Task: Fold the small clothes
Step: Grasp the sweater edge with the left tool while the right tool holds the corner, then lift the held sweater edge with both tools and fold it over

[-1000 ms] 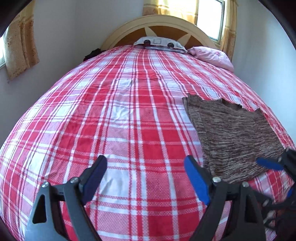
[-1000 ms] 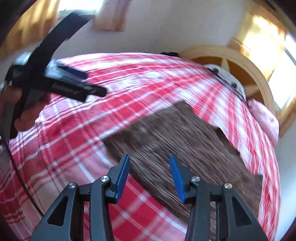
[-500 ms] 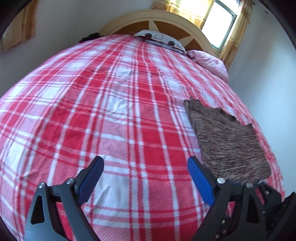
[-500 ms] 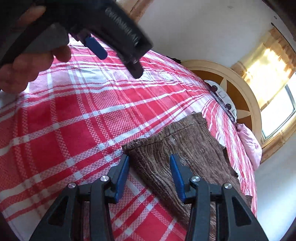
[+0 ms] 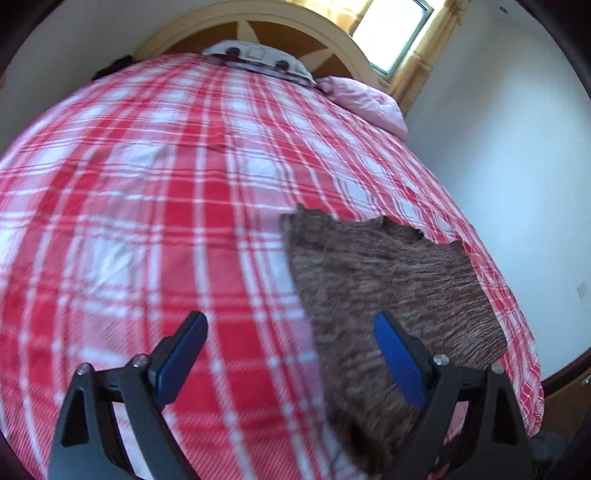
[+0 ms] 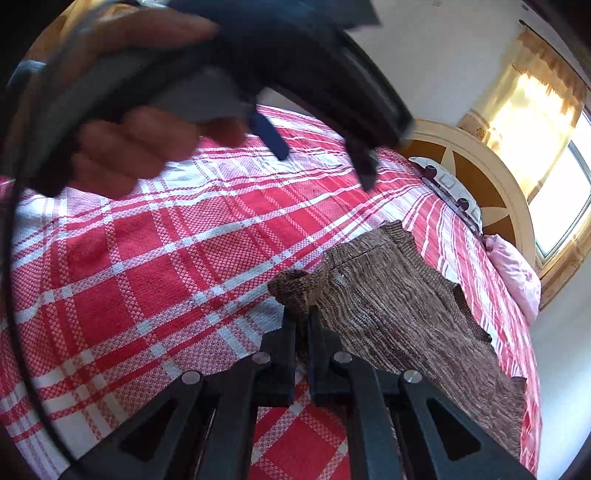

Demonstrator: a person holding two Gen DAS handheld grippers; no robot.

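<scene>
I'm over a bed with a red-and-white plaid cover, a curved wooden headboard against white walls at the top of the frame and a sunlit window with yellow curtains at upper right. My right tool is clamped tight on the near corner of the brown knit garment, bunching it up at centre frame, while my left tool hangs with its blue pads wide apart, above the garment's left edge at lower right of its view. A pink pillow sits by the headboard, and my left hand with its tool fills the upper left of the right view, blocking that part of the bed.
</scene>
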